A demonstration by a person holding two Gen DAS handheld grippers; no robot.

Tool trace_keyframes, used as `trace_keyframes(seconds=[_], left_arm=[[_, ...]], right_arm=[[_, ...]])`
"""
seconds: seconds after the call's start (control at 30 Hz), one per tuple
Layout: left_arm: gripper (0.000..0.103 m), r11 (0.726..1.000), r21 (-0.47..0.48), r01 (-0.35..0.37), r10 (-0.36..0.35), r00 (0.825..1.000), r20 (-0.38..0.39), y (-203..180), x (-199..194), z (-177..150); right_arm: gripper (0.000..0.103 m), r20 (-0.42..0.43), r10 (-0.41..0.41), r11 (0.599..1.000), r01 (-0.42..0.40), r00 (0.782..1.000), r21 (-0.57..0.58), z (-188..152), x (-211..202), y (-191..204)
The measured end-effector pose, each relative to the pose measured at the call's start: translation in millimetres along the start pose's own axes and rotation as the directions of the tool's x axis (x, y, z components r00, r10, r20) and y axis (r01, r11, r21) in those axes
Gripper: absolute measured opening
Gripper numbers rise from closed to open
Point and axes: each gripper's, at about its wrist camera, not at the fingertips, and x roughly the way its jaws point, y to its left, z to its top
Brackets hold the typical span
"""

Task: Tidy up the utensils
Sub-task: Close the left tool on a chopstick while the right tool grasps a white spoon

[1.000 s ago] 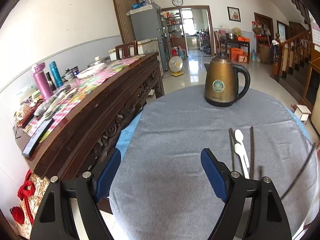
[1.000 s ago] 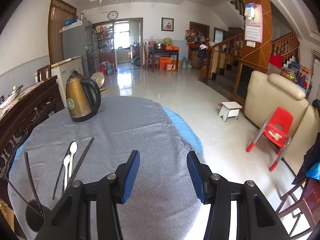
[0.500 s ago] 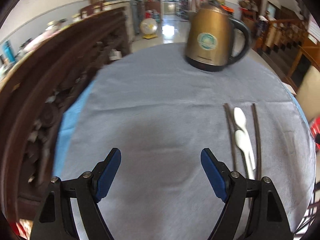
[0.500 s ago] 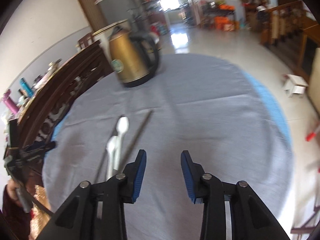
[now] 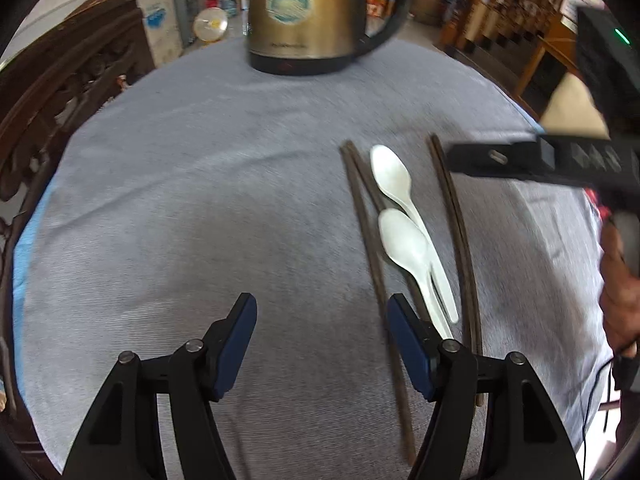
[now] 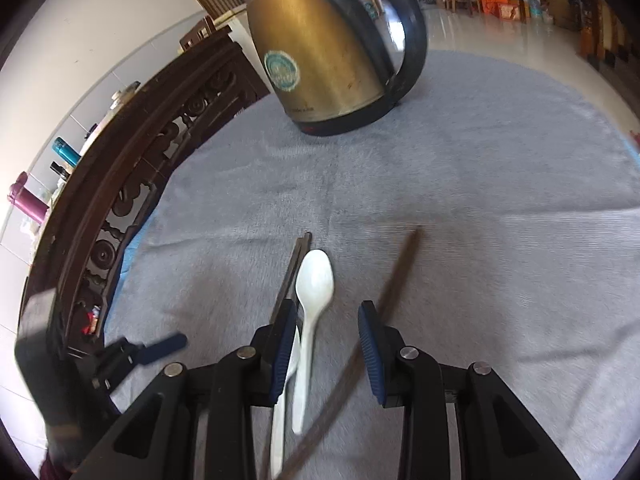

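Two white spoons [image 5: 390,172] [image 5: 404,240] lie head to tail on the grey cloth between dark chopsticks [image 5: 360,216] [image 5: 456,220]. My left gripper [image 5: 320,304] hovers just left of them; its jaws are closing with only cloth between them. In the right wrist view my right gripper [image 6: 326,312] hangs open over the far spoon [image 6: 316,280], whose handle runs between its fingers. The right chopstick [image 6: 396,280] passes under its right finger, and the other chopsticks [image 6: 294,264] lie by its left finger. The pads press on nothing.
A gold electric kettle [image 5: 312,12] [image 6: 328,60] stands at the far side of the round table's grey cloth [image 5: 180,200]. A carved dark wooden sideboard [image 6: 120,160] runs along the left. A person's hand [image 5: 620,292] shows at the right edge.
Both grippers have come down and forward towards the table. The right one swung left over the spoons and chopsticks and its jaws narrowed. The left jaws have narrowed too.
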Motion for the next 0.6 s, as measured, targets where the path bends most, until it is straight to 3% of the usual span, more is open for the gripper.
trace_keyframes(seconds=[0.23,0.33,0.4,0.43,0.5,0.6], left_arm=[[0.067,0.999,-0.002,0.049,-0.049,0.998,-0.029,-2.8,11.8,1.5],[0.054,0.999,0.014,0.029,-0.029,1.0,-0.01,-3.1,13.5,3.7],[0.04,1.0,0.018,0.026,-0.026,1.0,-0.003,-2.6,14.1,6.2],[0.035,1.0,0.015,0.019,-0.019,1.0,0.003,-0.8,14.3,7.7],[0.018,0.999,-0.006,0.042,-0.042,0.999,0.01,4.8,16.4,11.1],[0.008,0.992,-0.082,0.101,-0.099,0.995,0.017,21.6,16.0,10.7]], right_arm=[[0.035,-0.048,0.023,0.999,-0.021,0.999,0.049,19.4,35.8,-1.7],[0.035,-0.059,0.0,0.999,0.003,0.998,0.05,24.7,49.4,-1.7],[0.035,-0.066,-0.021,0.998,0.024,0.998,0.051,27.4,57.3,-2.4],[0.031,-0.058,-0.02,0.998,0.023,0.998,0.053,27.9,58.5,-2.3],[0.009,-0.057,-0.013,0.999,0.015,0.998,0.044,28.4,61.5,0.7],[0.004,-0.039,-0.04,0.999,0.04,0.998,0.009,24.3,61.8,5.0]])
